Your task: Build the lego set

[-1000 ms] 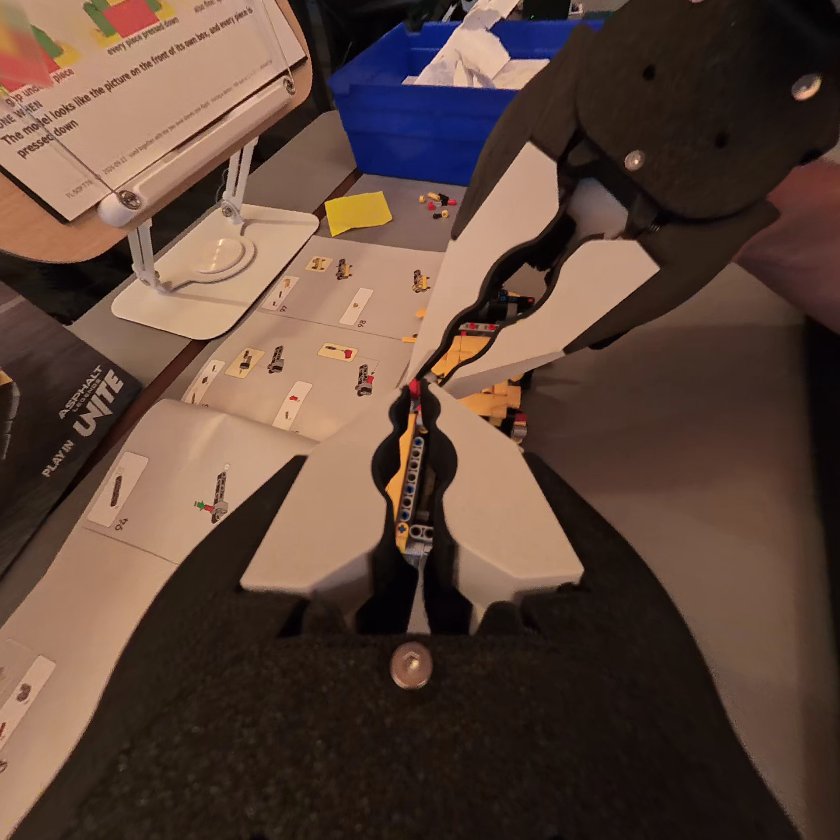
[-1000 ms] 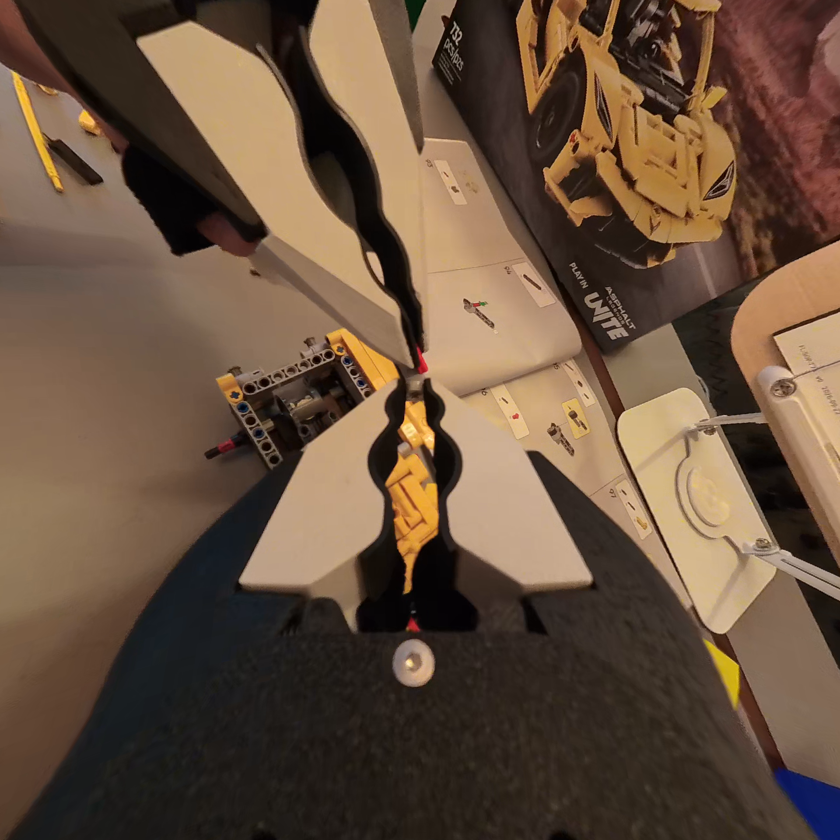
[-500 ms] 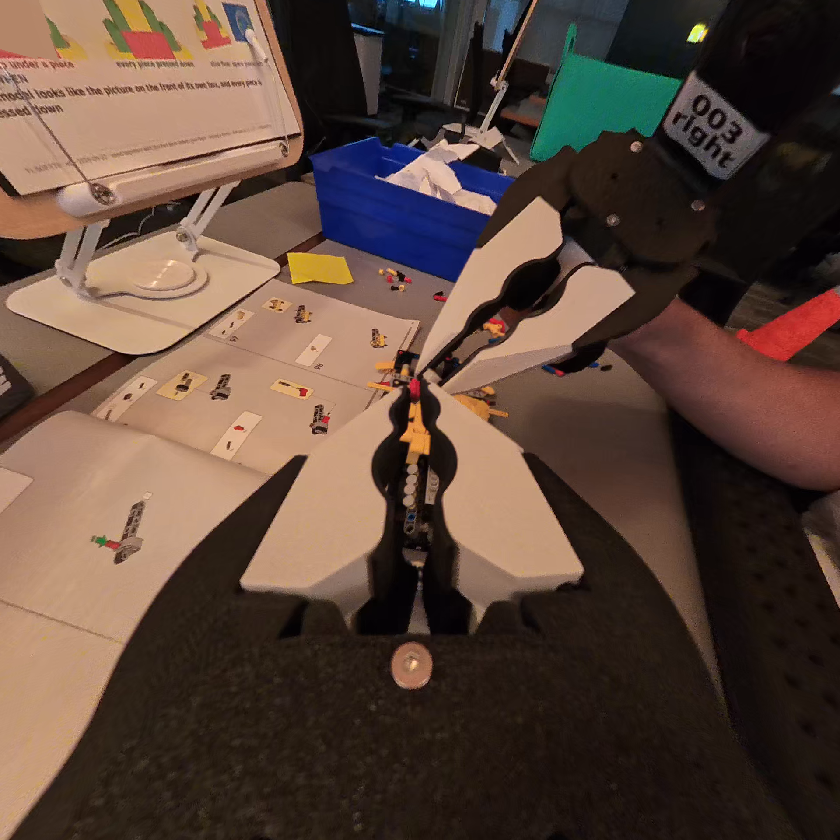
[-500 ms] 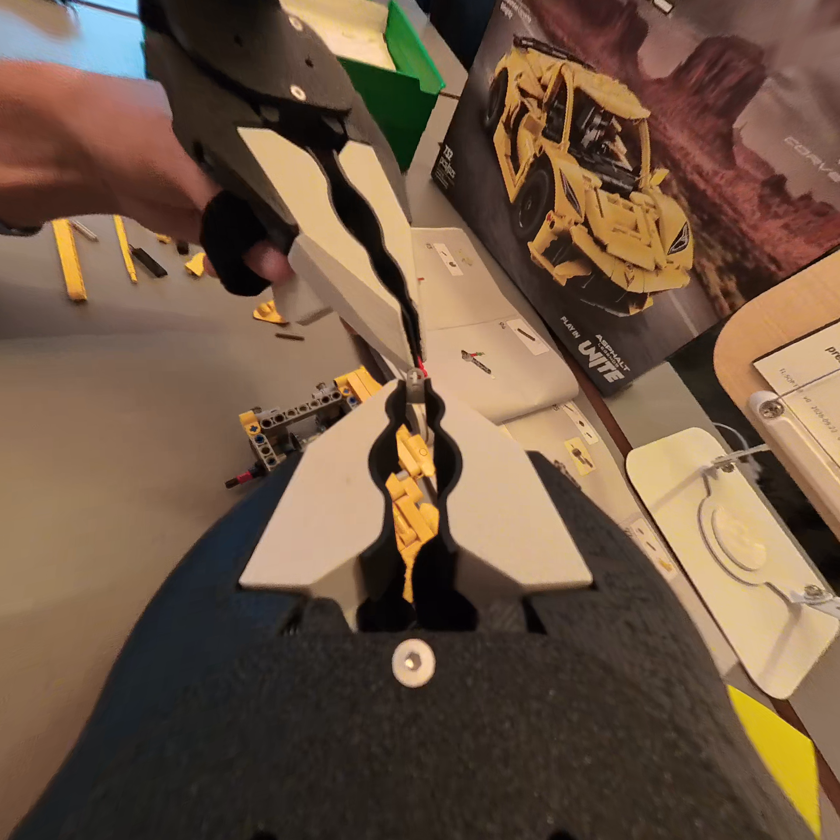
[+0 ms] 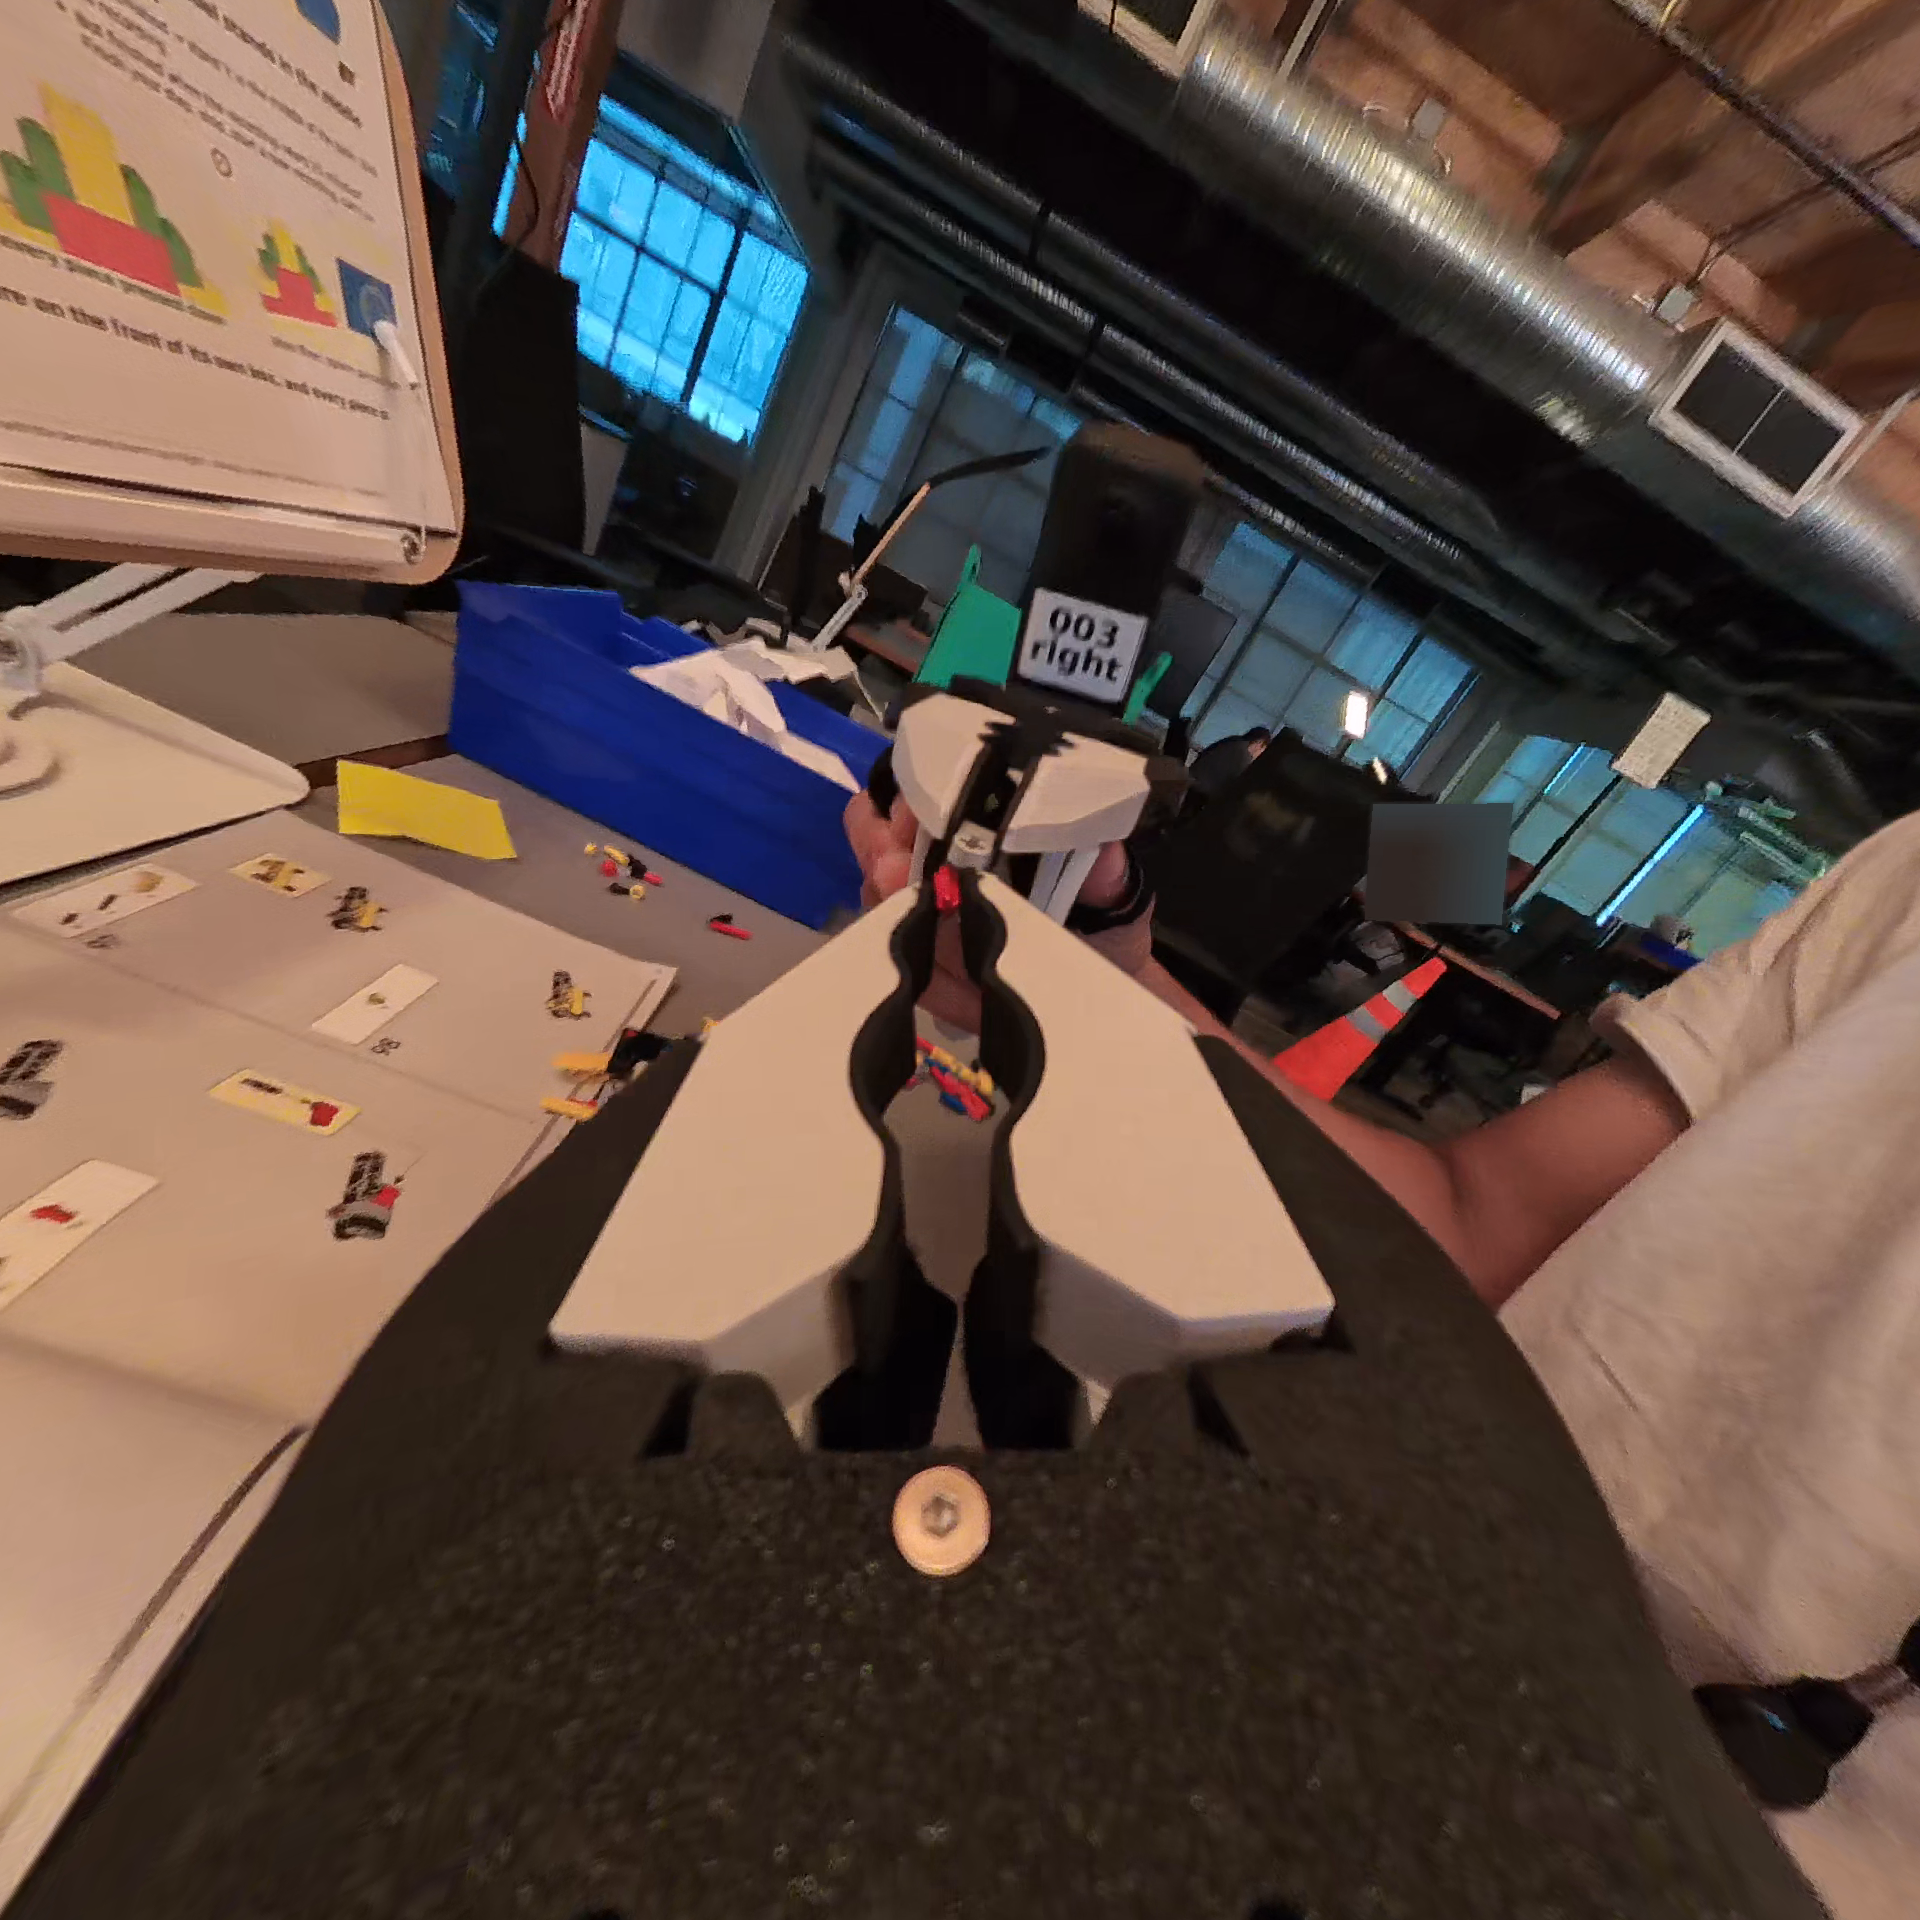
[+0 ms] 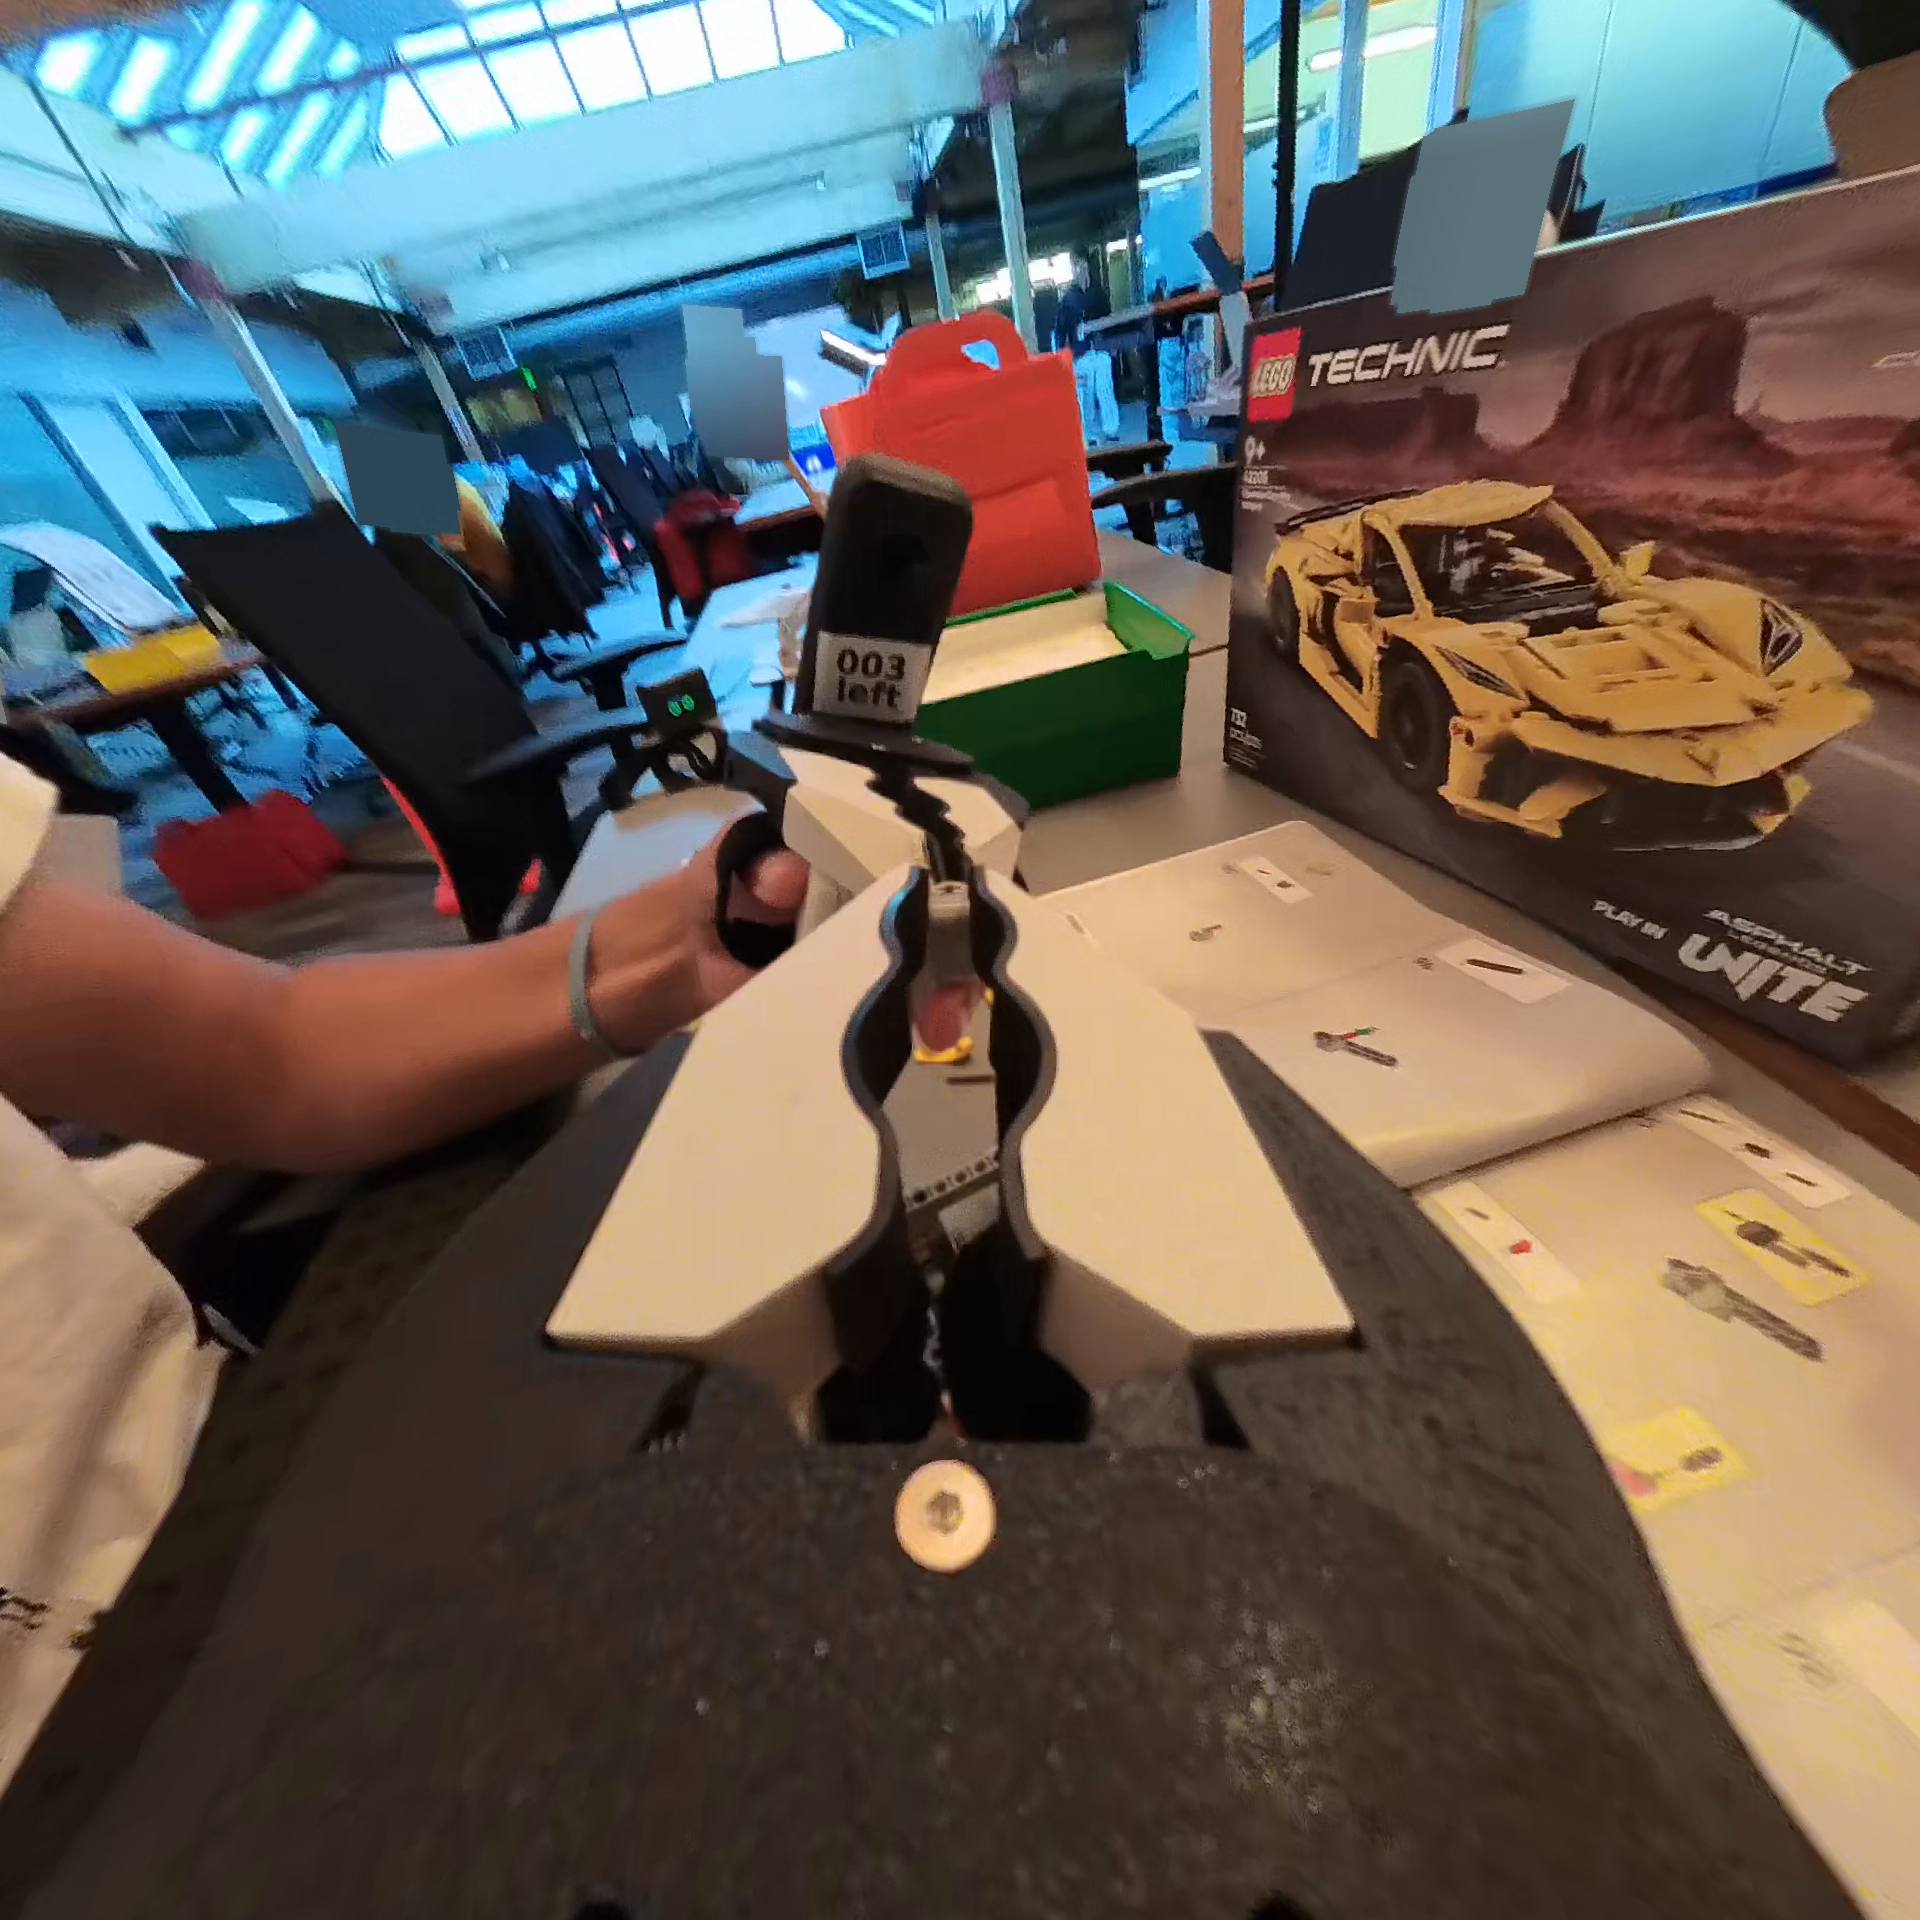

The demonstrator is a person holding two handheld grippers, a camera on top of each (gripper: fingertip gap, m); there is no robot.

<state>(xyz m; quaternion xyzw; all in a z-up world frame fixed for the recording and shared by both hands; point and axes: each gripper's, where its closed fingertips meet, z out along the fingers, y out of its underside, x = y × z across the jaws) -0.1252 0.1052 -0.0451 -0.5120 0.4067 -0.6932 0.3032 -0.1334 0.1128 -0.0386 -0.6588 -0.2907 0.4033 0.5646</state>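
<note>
My left gripper (image 5: 945, 896) is shut on a small red Lego piece (image 5: 943, 889) at its tips, held up above the table. My right gripper (image 6: 948, 885) is shut on a small grey Lego piece (image 6: 948, 920). The two grippers point at each other, tip to tip, with the red and grey pieces meeting. The right gripper also shows in the left wrist view (image 5: 975, 831), and the left gripper in the right wrist view (image 6: 935, 831). A grey beam of the part-built model (image 6: 951, 1179) shows on the table through the right jaws' gap; the rest is hidden.
The open instruction booklet (image 5: 312, 1018) (image 6: 1403, 997) lies on the grey table. A blue bin (image 5: 644, 748), yellow paper (image 5: 416, 816), loose small pieces (image 5: 623, 868) and a document stand (image 5: 156, 312) are on the left. The Lego box (image 6: 1579, 644) and a green bin (image 6: 1070, 707) stand behind. My two grippers' fingertips are within a few centimetres of each other.
Both grippers have risen off the table and tilted up to level, still tip to tip with their pieces. The yellow model has dropped out of sight below them.
</note>
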